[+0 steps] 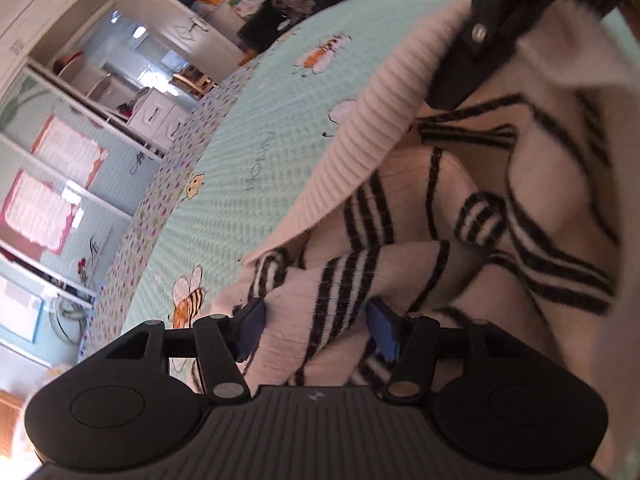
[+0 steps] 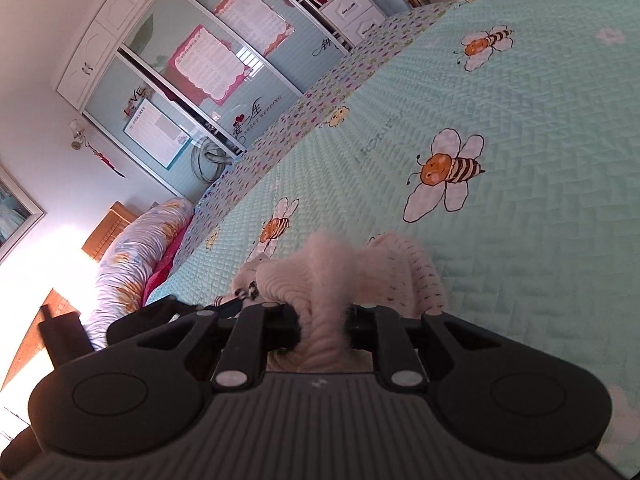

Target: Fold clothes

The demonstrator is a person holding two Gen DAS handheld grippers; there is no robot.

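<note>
A fuzzy white sweater with black stripes [image 1: 460, 216] lies crumpled on the mint bee-print bedspread [image 1: 256, 148]. My left gripper [image 1: 316, 330] is open, its blue pads [image 1: 382, 330] on either side of a striped fold of the sweater. My right gripper [image 2: 320, 326] is shut on a bunched white ribbed part of the sweater [image 2: 324, 276] and holds it above the bedspread [image 2: 520, 200]. The right gripper also shows in the left wrist view [image 1: 476, 60] at the top, clamped on the sweater's ribbed hem.
A wardrobe with sliding doors and posters [image 2: 192, 72] stands past the bed's edge. A rolled floral quilt [image 2: 136, 256] lies at the bed's end. White drawers [image 2: 352, 12] and shelves [image 1: 80, 80] stand beyond the bed.
</note>
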